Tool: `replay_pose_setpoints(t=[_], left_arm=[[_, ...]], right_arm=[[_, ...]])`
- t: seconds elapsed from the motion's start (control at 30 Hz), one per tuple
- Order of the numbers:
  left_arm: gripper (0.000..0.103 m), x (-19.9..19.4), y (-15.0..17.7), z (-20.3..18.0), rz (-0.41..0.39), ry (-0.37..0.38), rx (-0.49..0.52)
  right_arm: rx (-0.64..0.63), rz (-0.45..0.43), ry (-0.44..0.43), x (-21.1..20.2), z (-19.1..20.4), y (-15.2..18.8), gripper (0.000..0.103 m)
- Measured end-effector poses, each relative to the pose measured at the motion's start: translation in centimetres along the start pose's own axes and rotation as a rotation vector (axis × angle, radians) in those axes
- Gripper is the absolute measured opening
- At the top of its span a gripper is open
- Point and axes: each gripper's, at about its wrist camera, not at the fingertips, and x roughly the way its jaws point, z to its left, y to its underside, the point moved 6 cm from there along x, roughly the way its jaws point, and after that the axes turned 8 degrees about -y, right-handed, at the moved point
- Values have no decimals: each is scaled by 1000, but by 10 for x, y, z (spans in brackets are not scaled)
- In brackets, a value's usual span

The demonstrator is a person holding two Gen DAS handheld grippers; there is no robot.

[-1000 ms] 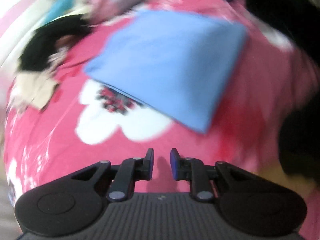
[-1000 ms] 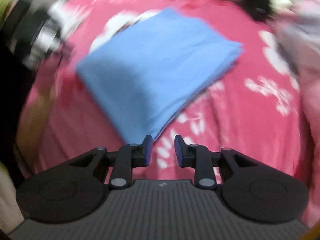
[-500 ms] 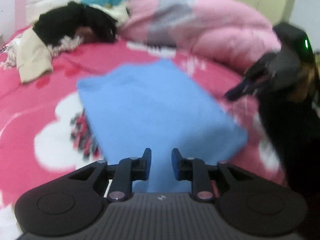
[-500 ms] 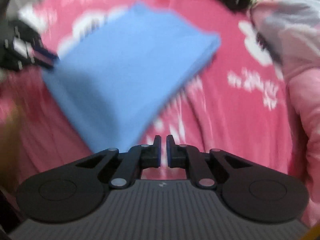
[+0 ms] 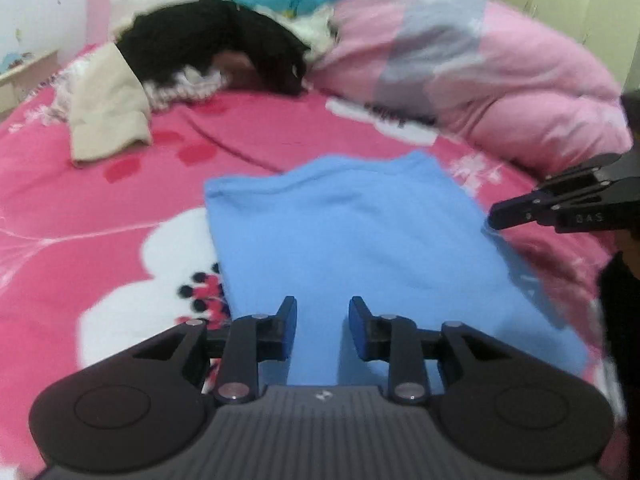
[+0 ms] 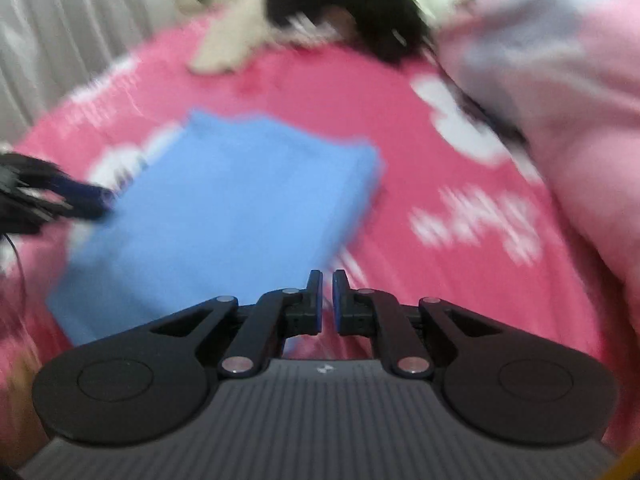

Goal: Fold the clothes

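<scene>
Folded blue garment [image 5: 352, 248] lies flat on the pink floral bedsheet [image 5: 100, 208]; left gripper [image 5: 322, 326] partly open and empty over its near edge, right gripper [image 6: 327, 300] shut, empty, beside its corner: risk that a shallow pinch lifts only the top layer, undoing the fold.

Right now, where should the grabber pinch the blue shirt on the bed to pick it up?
Probably the near edge of the folded blue shirt, right in front of the left gripper. The shirt lies flat on the pink bedsheet, so only its edges give the fingers something to get around. Come in low from the near side and slide one finger under the layers.
</scene>
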Motion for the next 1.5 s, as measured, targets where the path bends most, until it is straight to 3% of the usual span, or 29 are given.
replay_pose_setpoints(t=[0.1, 0.17, 0.27, 0.37, 0.43, 0.53, 0.6, 0.67, 0.77, 0.83, 0.93, 1.0, 1.07, 1.13, 1.17, 1.23, 1.33, 1.5], left_arm=[[26, -5, 3, 10, -3, -20, -32], [30, -17, -2, 15, -29, -16, -53], [33, -14, -27, 13, -91, 3, -50], [36, 25, -45, 9, -102, -38, -18], [36, 46, -43, 17, -76, -88, 2], [34, 36, -46, 26, -92, -102, -3], [41, 25, -56, 29, -138, -76, -14], [41, 37, -65, 30, -129, -76, -29], [41, 66, -70, 33, -77, -132, -47], [41, 56, -70, 31, -97, -182, -41], [60, 8, -63, 23, -162, -240, -8], [75, -21, -52, 15, -169, -230, -25], [81, -46, -38, 4, -150, -193, -45], [90, -64, -22, -9, -130, -150, -63], [95, -72, -15, -16, -121, -130, -68], [97, -82, -4, -29, -106, -121, -87], [99, -87, 1, -41, -75, -140, -99], [101, -90, 6, -57, -15, -170, -108]], right_arm=[[6, 41, 20, 31, -7, 5, 1], [79, 52, 46, 28, -22, 15, 2], [60, 13, 125, 9, -25, 12, 4], [105, -94, 32, 15, -14, -15, 4], [94, -109, 30, 39, -11, -27, 2], [160, -72, 105, 72, -32, -23, 1], [241, -125, 53, 57, -34, -28, 5], [179, -173, 43, 44, -22, -36, 5], [202, -138, 40, 76, -29, -45, 4], [281, -112, 73, 98, -45, -46, 0], [323, -202, 111, 67, -43, -59, 6], [305, -251, 94, 32, -31, -57, 7], [311, -234, 60, 9, -18, -46, 16], [307, -197, 54, -9, -3, -30, 39], [291, -199, 58, -18, 6, -21, 45], [251, -220, 81, -33, 20, -10, 70], [196, -288, 114, -53, 35, -5, 98], [165, -366, 128, -85, 44, -8, 102]])
